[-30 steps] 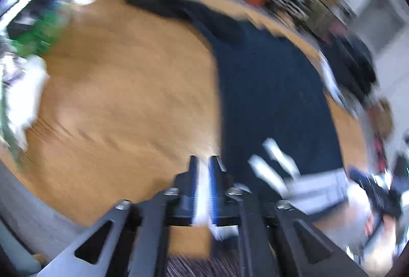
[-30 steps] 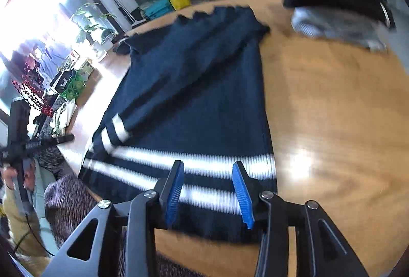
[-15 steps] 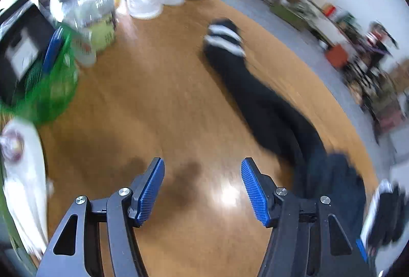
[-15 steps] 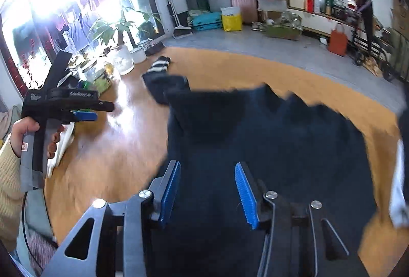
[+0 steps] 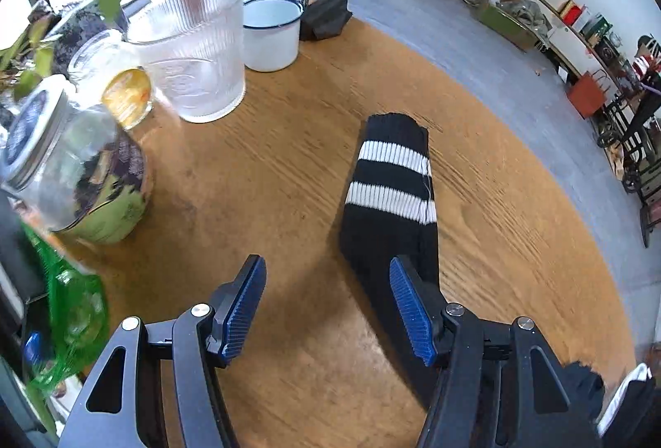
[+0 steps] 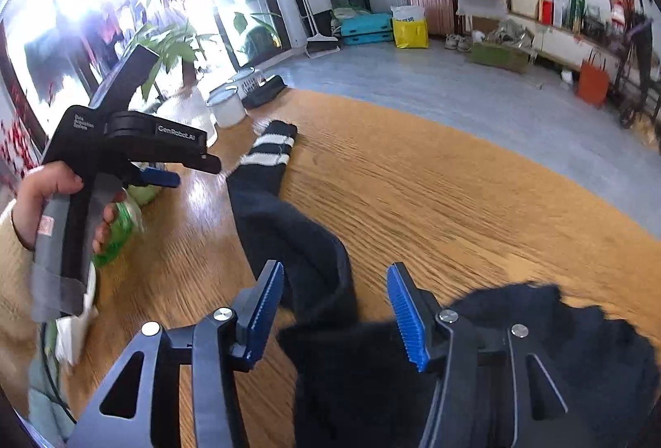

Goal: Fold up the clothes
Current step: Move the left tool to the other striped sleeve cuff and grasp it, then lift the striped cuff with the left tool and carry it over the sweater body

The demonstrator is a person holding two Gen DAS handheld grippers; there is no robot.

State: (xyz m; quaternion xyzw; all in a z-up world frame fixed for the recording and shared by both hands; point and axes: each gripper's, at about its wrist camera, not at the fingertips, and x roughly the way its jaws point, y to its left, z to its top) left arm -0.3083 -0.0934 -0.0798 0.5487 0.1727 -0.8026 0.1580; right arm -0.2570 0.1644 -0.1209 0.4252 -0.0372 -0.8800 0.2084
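A dark knit sweater lies on the wooden table [image 5: 516, 241]. Its long sleeve [image 5: 388, 241] stretches out and ends in a cuff [image 5: 392, 175] with two white stripes. My left gripper [image 5: 326, 309] hovers open over the sleeve; its right finger covers the sleeve's edge and nothing sits between the pads. In the right wrist view a hand holds the left gripper [image 6: 186, 169] beside the cuff [image 6: 268, 148]. My right gripper [image 6: 335, 313] hangs above the upper sleeve [image 6: 305, 253] near the sweater body [image 6: 578, 344]. Its jaws are opening, with the sleeve beneath them and not pinched.
A ribbed glass vase [image 5: 190, 51], two white enamel mugs [image 5: 270, 32], glass jars [image 5: 74, 167], a green bottle [image 5: 70, 315] and a plant crowd the table's left end. A dark folded item [image 5: 326, 16] lies by the mugs. The curved table edge borders grey floor [image 5: 495, 47].
Both grippers swept from the sweater's striped hem across to its outstretched sleeve. The left jaws went from nearly shut to wide apart; the right jaws spread a little.
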